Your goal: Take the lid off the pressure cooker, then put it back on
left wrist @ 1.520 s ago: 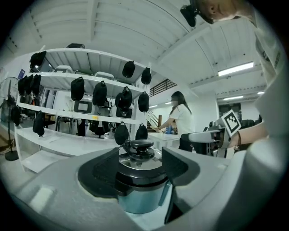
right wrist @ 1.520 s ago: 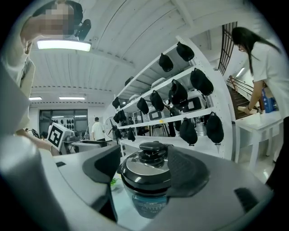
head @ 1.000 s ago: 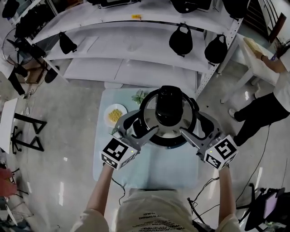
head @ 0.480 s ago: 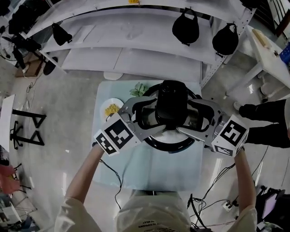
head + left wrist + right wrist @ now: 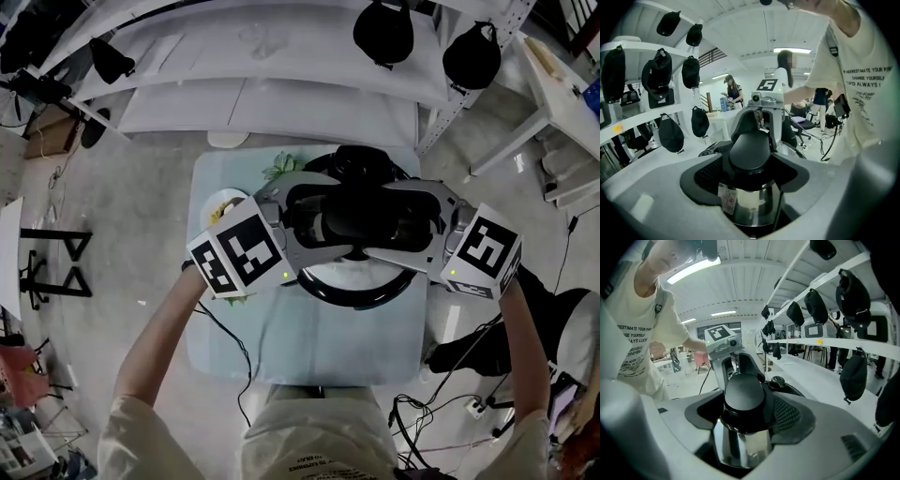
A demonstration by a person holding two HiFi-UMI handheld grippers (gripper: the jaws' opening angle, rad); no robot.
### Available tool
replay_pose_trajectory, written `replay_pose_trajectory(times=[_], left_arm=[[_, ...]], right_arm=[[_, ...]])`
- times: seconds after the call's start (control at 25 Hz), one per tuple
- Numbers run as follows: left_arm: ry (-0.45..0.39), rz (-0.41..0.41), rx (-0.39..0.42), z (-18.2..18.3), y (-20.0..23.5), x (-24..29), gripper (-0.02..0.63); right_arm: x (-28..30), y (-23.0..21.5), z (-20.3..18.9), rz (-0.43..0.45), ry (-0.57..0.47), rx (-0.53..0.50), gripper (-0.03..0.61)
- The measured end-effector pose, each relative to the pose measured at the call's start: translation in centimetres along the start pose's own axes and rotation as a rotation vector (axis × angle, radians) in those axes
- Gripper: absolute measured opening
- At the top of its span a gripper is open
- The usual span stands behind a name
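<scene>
Step one, lifting the lid (image 5: 349, 277), not yet begun: seated on the cooker (image 5: 361, 302), far middle of the table (image 5: 319, 352). Flanking its black knob (image 5: 352, 214), left gripper (image 5: 328, 220) and right gripper (image 5: 389, 217), jaws wide apart, just opened further, knob between, seemingly unpressed. Next, probably: close on the knob, twist free, raise level.
</scene>
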State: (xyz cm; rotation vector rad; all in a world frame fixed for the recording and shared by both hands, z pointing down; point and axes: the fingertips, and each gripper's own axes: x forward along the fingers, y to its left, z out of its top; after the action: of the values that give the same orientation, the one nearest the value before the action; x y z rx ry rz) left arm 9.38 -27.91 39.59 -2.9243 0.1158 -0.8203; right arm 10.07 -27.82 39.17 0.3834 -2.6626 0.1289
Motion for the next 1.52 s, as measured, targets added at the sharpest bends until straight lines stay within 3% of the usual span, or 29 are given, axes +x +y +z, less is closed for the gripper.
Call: replay_pose_trajectory(times=[0.44,1.12,1.52], left_arm=[[-0.022,-0.106,0.007,0.1,-0.4,0.5,0.289],[0.022,-0.102,0.034,0.2,-0.4,0.7,0.285],[0.012,-0.086,0.058,1.6,-0.4,0.1,0.285]], right_arm=[[0.3,0.3,-0.2,0.045,0.04,-0.027,0.286],[0.7,0.3,-0.4,0.012,0.119,-0.026,0.278],[0.0,0.5,0.9,0.039,0.096,-0.065,0.278]])
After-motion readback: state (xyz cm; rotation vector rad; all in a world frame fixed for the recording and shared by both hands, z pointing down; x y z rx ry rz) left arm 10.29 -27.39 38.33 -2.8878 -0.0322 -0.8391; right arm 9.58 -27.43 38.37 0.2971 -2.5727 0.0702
